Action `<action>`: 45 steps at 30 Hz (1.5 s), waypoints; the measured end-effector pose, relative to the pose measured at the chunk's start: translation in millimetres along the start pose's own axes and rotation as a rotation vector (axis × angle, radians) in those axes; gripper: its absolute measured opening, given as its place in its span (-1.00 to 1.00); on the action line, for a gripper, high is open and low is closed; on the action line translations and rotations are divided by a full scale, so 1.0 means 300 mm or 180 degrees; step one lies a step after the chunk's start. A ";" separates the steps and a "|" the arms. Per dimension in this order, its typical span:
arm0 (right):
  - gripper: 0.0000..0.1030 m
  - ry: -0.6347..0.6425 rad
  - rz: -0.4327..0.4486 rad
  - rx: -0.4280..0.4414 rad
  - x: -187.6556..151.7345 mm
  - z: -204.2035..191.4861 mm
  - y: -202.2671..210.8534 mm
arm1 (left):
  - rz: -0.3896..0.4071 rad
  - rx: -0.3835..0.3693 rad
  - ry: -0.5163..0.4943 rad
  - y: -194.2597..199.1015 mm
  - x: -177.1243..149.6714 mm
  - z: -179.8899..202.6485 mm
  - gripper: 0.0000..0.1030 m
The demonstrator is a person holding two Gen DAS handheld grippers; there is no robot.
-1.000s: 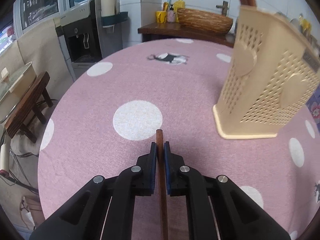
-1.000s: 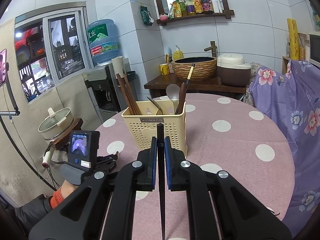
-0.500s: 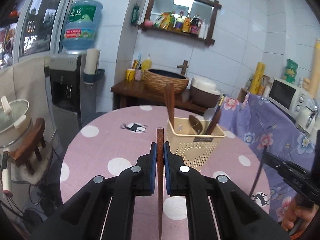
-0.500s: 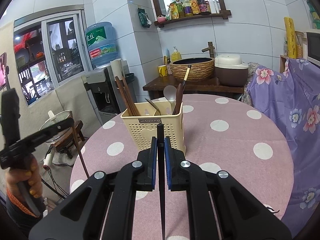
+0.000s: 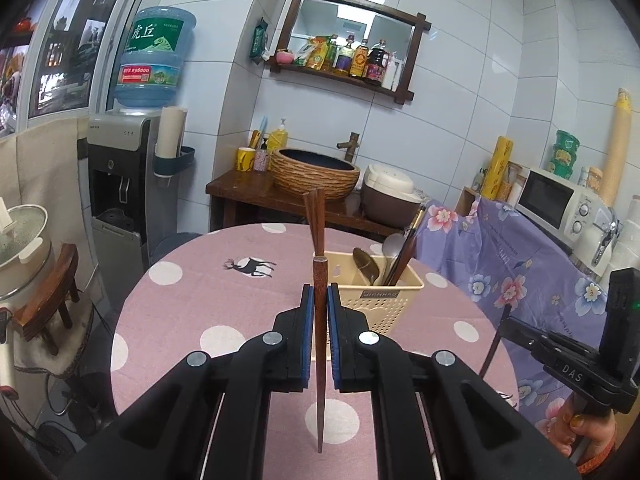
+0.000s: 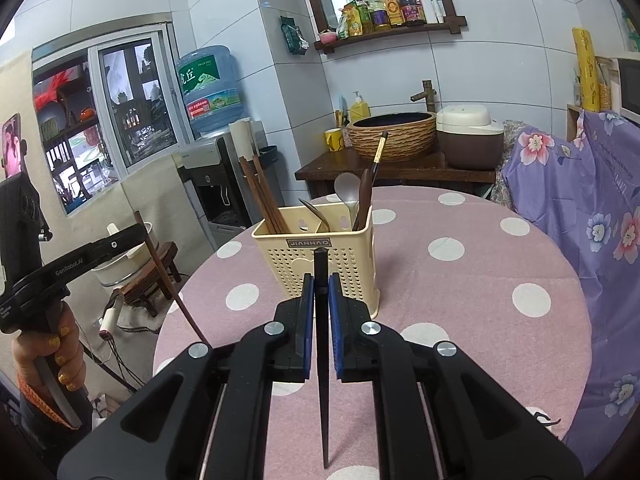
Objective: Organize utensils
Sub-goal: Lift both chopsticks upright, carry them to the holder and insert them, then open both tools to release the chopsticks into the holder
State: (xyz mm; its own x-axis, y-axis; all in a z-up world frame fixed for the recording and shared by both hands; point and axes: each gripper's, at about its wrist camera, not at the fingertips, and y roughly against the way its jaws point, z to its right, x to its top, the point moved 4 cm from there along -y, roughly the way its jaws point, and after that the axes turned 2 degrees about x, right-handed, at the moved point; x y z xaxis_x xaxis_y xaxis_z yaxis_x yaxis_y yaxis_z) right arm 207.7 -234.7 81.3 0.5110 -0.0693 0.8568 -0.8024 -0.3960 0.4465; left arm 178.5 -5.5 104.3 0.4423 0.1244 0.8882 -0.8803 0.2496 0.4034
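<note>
Between my left jaws: a brown wooden chopstick [image 5: 319, 344], clenched between the blue pads; its long axis runs straight up and down in the left wrist view, blunt end up just past the pads, thin tip hanging down over the pink dotted bench [image 5: 192, 300].
Seen from the right wrist: the same chopstick [image 6: 170, 276] leans, blunt end up and away, tip down toward me.
Between my right jaws: a black chopstick [image 6: 321, 344], gripped tight; long axis upright in the right wrist view, square end up, pointed tip down.
Left gripper [image 5: 319, 300]: held above the bench, aimed a little downward toward the holder.
Right gripper [image 6: 321, 290]: also tipped slightly down, facing the holder's labelled front.
Left hand [image 6: 50, 356]: fist wrapped round the handle, at the bench's left edge.
Right hand [image 5: 576, 436]: fingers curled round the handle, low at the right.
Cream utensil holder [image 6: 320, 264]: upright on the bench, ahead of both grippers.
Inside it: brown chopsticks [image 6: 262, 196] leaning in the left compartment; spoons [image 6: 347, 192] and a dark handle on the right.
</note>
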 end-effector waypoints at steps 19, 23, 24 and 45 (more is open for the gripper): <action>-0.84 0.0260 0.0473 0.0127 0.609 -0.122 0.001 | 0.0503 -0.0055 -0.0209 -0.016 0.541 0.182 -0.84; -0.84 0.0227 0.0574 -0.0044 0.704 -0.103 -0.051 | 0.0590 0.0102 -0.0237 -0.081 0.605 0.205 -0.84; -0.84 0.0226 0.0590 -0.0090 0.709 -0.093 -0.072 | 0.0600 0.0128 -0.0241 -0.095 0.601 0.206 -0.84; -0.83 0.0084 -0.0006 -0.0361 0.336 0.063 -0.440 | 0.0008 0.0404 -0.0359 -0.459 0.156 0.121 -0.84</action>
State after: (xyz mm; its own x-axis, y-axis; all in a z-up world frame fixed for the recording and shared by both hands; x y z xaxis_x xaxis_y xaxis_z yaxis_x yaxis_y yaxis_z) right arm 371.1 -206.7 103.8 0.5055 -0.0441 0.8617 -0.8319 -0.2899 0.4732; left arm 314.2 -69.0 98.5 0.4243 0.0145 0.9054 -0.8992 0.1253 0.4193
